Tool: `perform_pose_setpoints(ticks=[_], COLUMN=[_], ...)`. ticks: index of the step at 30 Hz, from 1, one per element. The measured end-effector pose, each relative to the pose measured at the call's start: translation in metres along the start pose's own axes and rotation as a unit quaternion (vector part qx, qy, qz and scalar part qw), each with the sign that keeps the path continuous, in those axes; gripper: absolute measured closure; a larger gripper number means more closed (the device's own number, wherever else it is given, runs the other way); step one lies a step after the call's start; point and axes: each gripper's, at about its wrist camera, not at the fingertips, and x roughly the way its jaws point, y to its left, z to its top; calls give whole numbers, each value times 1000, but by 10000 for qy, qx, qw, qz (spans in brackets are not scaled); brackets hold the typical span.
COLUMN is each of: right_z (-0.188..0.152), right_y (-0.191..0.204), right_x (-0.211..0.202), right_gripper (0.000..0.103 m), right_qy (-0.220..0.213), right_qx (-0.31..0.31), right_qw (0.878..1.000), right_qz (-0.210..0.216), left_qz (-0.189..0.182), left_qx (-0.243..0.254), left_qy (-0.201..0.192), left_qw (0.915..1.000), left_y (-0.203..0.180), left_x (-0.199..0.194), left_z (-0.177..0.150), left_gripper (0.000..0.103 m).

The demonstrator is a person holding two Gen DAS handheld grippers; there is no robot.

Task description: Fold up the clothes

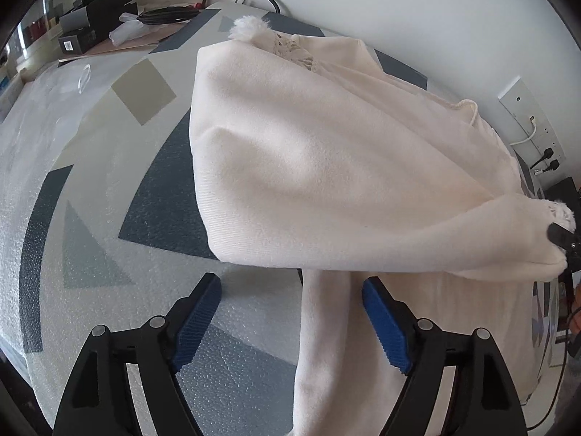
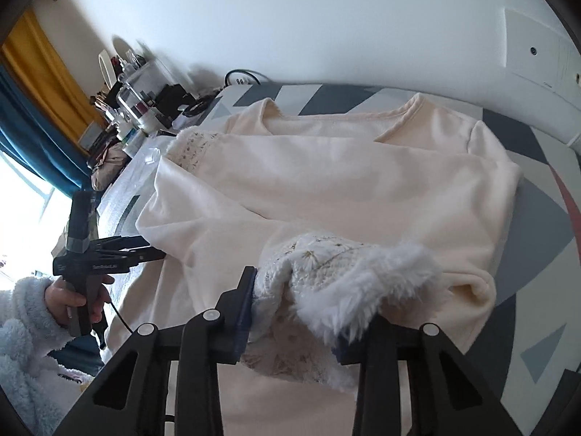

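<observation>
On the patterned table, the left tool gapes — the right tool pinches the sweater's furry cuff; no legible writing.

A white wall stands at the far side, and a mat with grey and dark blue shapes covers the flat top in front of it. On the left, bright light comes in at a window with blue and yellow curtains. Black boxes sit far left, and wall sockets with plugs are on the right.
</observation>
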Motion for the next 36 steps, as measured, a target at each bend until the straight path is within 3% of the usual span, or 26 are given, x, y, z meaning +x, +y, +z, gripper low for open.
perform_pose_setpoints(ticks=[3,5,10,15,18,19,23,25,26,29,33,36], right_z=[-11,-19,-39,-51,-46,-38,-6,3,6,-5,-49,-64], right_y=[-7,-14,-17,-22,-26,-26,-31,-33,-33,-31,-30,-30], right_x=[-14,-15,2,18,20,11,-44,-59,-62,-45,-19,-17], right_gripper=[67,55,52,42,48,66,66,66,66,66,65,66], right_qy=[-12,48,334,415,308,148,-840,-975,-938,-214,848,909], right_qx=[217,359,460,603,912,946,1125,1097,1035,833,380,141], right_qw=[9997,9993,9984,9973,9952,9951,9887,9874,9888,9962,9943,9906], right_qz=[59,-18,-16,37,155,227,533,587,530,132,-517,-1013], left_qz=[50,145,301,297,360,364,291,279,296,355,362,319], left_qx=[-58,-95,-192,-355,-356,-382,-569,-610,-596,-537,-544,-646], left_qy=[-10,-4,23,29,38,41,23,12,10,1,-1,30], left_qw=[10000,9998,9994,9989,9987,9986,9980,9977,9978,9979,9979,9974], left_y=[-4,-6,-8,-4,-6,-6,-2,-2,-3,-5,-5,-4], left_x=[2,4,7,6,7,8,8,8,9,11,12,14], left_z=[1,3,9,11,13,14,17,17,18,18,20,25], left_gripper=[16,15,15,15,15,15,15,15,15,15,15,15])
